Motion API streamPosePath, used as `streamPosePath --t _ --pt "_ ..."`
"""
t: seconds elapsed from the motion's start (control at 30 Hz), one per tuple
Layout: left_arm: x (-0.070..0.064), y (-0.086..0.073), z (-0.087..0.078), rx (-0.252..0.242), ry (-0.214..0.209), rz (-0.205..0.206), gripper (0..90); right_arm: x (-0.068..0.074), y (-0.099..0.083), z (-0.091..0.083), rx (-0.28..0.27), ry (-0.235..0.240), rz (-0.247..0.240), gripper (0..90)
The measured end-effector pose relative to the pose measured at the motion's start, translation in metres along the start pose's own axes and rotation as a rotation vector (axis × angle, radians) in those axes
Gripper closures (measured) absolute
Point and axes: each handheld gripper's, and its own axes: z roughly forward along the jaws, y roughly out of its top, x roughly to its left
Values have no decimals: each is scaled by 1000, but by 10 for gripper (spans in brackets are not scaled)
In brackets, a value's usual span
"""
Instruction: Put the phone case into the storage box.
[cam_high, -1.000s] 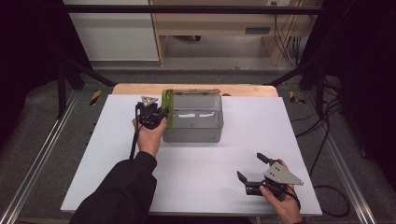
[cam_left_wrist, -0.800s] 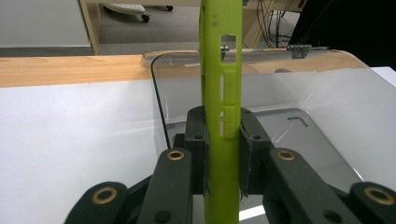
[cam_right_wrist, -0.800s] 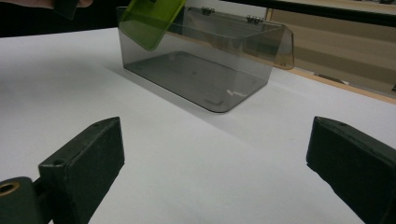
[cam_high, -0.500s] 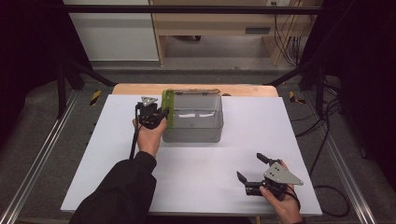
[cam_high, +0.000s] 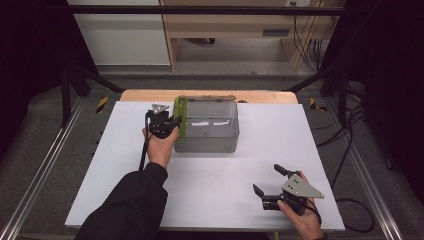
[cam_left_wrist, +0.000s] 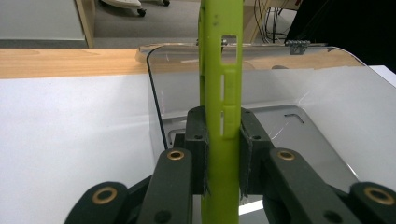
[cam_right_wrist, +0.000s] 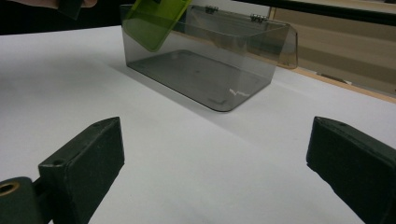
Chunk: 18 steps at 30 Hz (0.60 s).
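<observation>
A flat green tray (cam_left_wrist: 223, 93) stands on edge at the left end of a clear plastic box (cam_high: 210, 131), its lower part dipping inside the box's left wall. In the left gripper view the tray rises straight up between the two black jaws, which press against its two faces, so the left gripper (cam_high: 165, 122) is clamped on the tray. The box sits at the far middle of the white table (cam_high: 100, 165), with its clear lid (cam_right_wrist: 261, 32) hinged open and leaning back toward the wooden edge (cam_high: 150, 95) of the table behind it. The inside of the box looks bare apart from marks moulded in its floor. Nothing lies between the box and the near edge of the table.

The left hand (cam_high: 161, 145) reaches forward from a dark sleeve (cam_high: 130, 205) and holds its gripper level, just beside the box's left wall, with the cable trailing back along the wrist. The right gripper (cam_high: 272, 187) is well apart, near the front right corner of the table, held low in the right hand (cam_high: 302, 217). Its jaws stand wide apart with nothing between them, and they point toward the box across bare table.
</observation>
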Motion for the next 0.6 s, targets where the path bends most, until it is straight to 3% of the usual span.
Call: streamPosePath --t 0.6 --pt "-2 -4 4 6 -10 -9 771 0 0 0 4 4 1 42"
